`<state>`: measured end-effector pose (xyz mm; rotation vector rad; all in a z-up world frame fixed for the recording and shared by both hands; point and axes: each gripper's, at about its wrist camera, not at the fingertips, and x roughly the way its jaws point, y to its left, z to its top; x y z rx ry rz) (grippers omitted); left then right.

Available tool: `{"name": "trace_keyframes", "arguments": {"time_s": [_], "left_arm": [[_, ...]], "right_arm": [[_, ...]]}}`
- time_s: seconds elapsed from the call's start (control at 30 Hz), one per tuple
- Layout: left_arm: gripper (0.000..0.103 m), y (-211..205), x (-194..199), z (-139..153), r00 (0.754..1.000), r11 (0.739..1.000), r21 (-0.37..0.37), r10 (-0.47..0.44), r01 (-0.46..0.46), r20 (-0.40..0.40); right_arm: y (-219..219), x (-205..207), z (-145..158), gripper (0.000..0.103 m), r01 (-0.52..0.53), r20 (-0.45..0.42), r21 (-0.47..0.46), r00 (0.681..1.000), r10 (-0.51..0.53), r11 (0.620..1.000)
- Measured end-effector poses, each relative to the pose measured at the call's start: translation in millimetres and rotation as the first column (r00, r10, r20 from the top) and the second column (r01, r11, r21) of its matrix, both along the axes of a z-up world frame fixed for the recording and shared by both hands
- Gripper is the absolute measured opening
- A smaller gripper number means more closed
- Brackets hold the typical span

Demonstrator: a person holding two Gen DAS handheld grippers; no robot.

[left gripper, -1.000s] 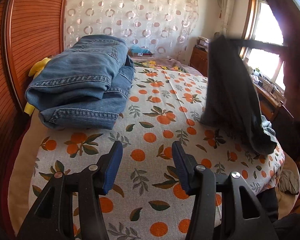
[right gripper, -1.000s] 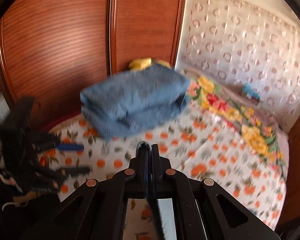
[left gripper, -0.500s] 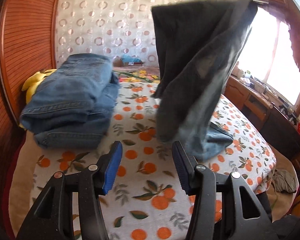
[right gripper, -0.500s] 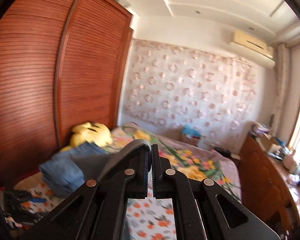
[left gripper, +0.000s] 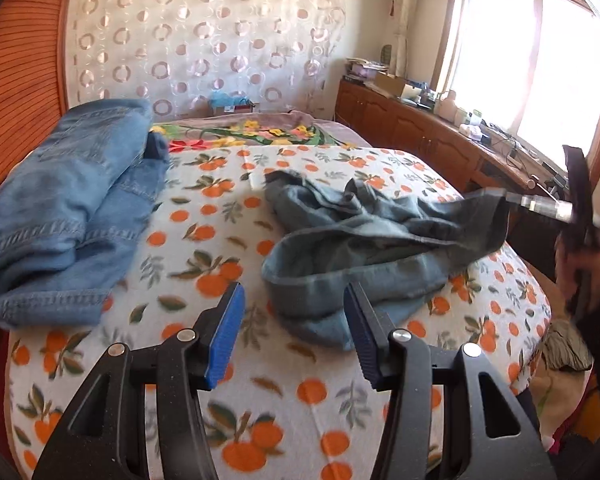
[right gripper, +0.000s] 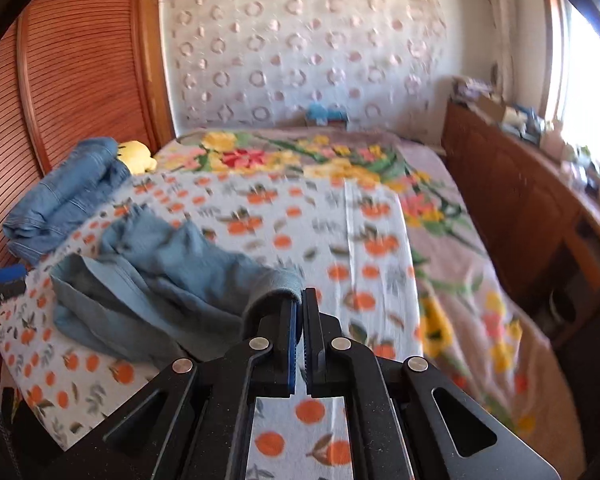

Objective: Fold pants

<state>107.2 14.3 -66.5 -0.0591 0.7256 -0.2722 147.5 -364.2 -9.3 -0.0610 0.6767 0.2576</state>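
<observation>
Grey-blue pants [left gripper: 364,236] lie crumpled on the orange-print bed cover [left gripper: 204,216]; they also show in the right wrist view [right gripper: 152,280]. My right gripper [right gripper: 300,304] is shut on one edge of the pants and holds that edge just above the cover; it shows blurred at the right of the left wrist view [left gripper: 540,208]. My left gripper [left gripper: 294,320] is open and empty, just in front of the near edge of the pants.
A stack of folded blue jeans [left gripper: 64,208] lies at the left of the bed, next to a wooden wardrobe [right gripper: 80,80]. A yellow plush toy [right gripper: 138,154] sits behind it. A wooden cabinet [left gripper: 428,136] with clutter runs under the window at the right.
The right gripper has swung the pants down from hanging in the air onto the bed, where they now lie crumpled. The left gripper has stayed open and moved closer to them.
</observation>
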Motion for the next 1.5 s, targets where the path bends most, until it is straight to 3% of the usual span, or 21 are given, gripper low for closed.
{"name": "trace_keyframes", "arguments": {"time_s": [0.2,0.37,0.5,0.67,0.73,0.83,0.97,1.17,1.37,1.5], "left_arm": [[0.052,-5,30,-5,1.0,0.999,0.039,0.002,-0.001,-0.025],[0.037,1,50,-23,0.995,0.999,0.034,0.004,-0.001,-0.099],[0.037,1,59,-35,0.988,0.999,0.029,-0.013,0.017,-0.156],[0.036,3,63,-43,0.98,1.0,-0.005,-0.007,0.006,-0.198],[0.02,2,59,-43,0.98,1.0,-0.019,-0.022,0.018,-0.197],[0.007,-1,49,-36,0.985,0.999,-0.026,-0.036,0.032,-0.168],[0.004,0,31,-3,0.995,0.999,-0.018,-0.037,0.035,-0.095],[0.004,9,2,76,0.997,0.999,0.007,-0.038,0.038,0.073],[0.003,3,-24,150,0.97,0.998,0.019,-0.071,0.068,0.231],[0.003,-4,-35,190,0.947,0.995,0.058,-0.093,0.079,0.306]], "right_arm": [[-5,13,-16,0.003,0.023,-0.019,0.018,1.0,-0.023,1.0],[4,13,-24,0.002,0.032,-0.016,-0.008,0.999,-0.032,0.999],[4,11,-28,0.003,0.03,-0.012,-0.013,0.999,-0.031,0.999],[-12,15,-32,0.002,0.05,-0.024,0.048,0.998,-0.049,0.998],[-16,15,-32,0.002,0.056,-0.026,0.061,0.998,-0.054,0.997],[-20,14,-31,0.002,0.061,-0.022,0.061,0.998,-0.06,0.996],[-21,10,-22,0.002,0.064,0.012,0.034,0.998,-0.065,0.997],[-49,-15,40,0.002,0.067,0.113,0.13,0.99,-0.082,0.989],[-69,-49,89,0.002,0.048,0.179,0.168,0.981,-0.079,0.985],[-71,-78,129,0.002,0.028,0.262,0.137,0.963,-0.064,0.99]]}}
